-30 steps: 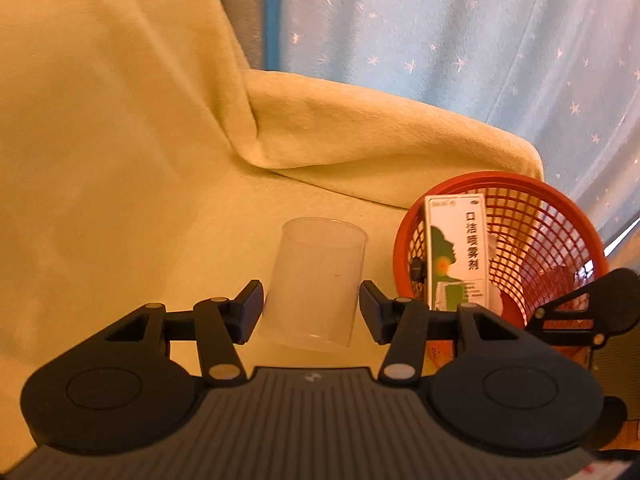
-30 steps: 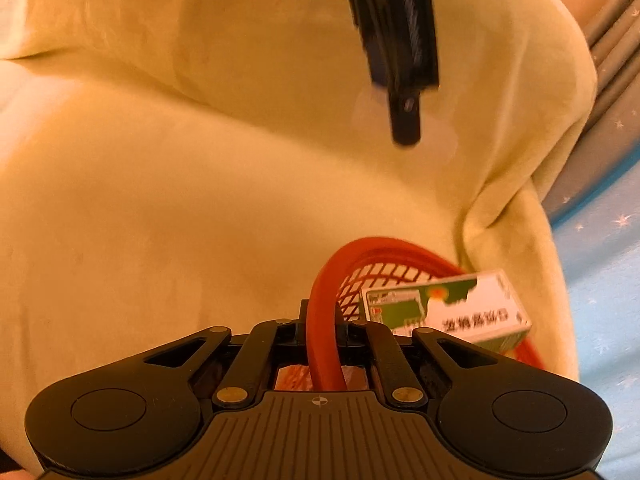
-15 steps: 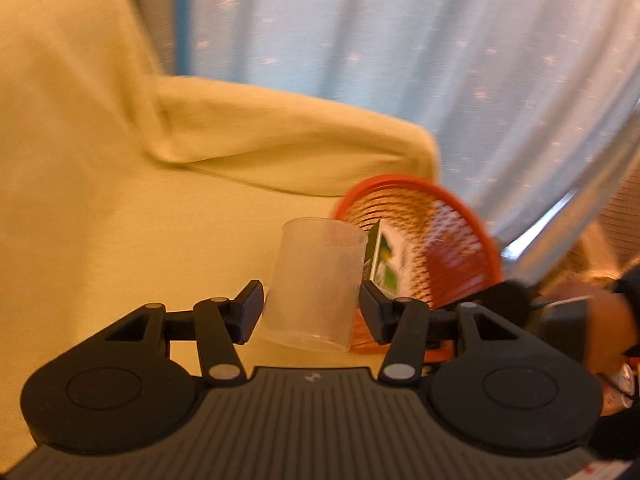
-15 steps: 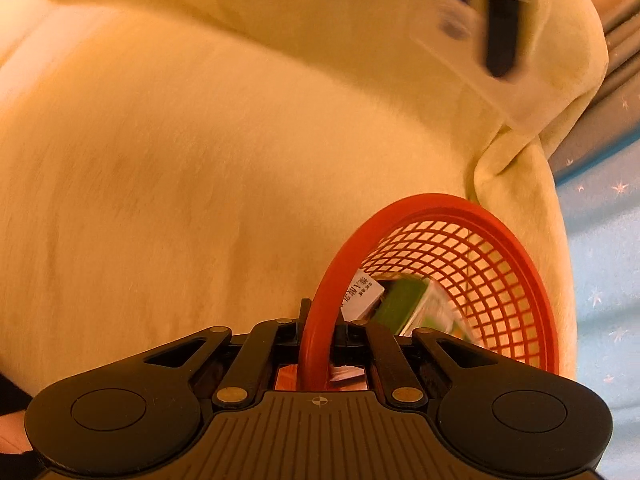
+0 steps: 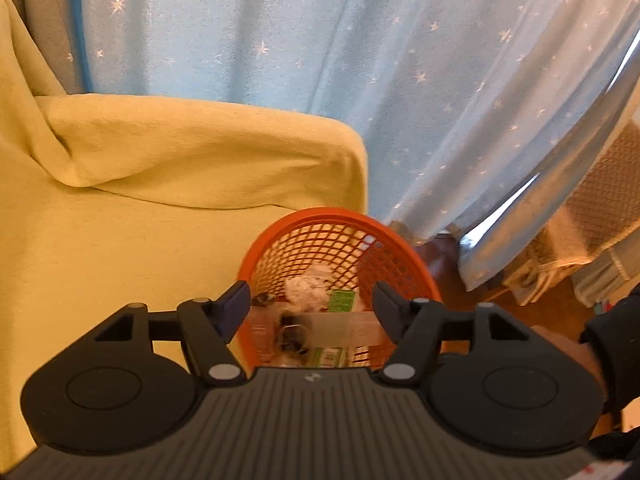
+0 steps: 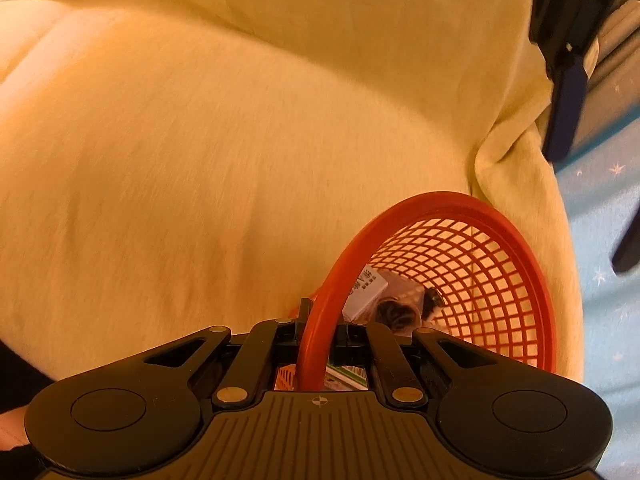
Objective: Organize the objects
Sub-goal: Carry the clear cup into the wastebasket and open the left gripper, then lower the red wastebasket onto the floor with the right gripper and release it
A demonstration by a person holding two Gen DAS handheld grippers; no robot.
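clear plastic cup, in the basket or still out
In. The clear plastic cup lies on its side inside the orange mesh basket, below the open left gripper.

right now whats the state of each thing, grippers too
left gripper: open, empty, above the basket
right gripper: shut on the basket rim
basket: tilted, on the yellow cover
clear cup: lying inside the basket
box: inside the basket
crumpled paper: inside the basket

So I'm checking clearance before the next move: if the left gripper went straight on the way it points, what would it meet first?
Probably the clear cup lying in the orange basket, right between the left gripper's open jaws; depth there is hard to judge.
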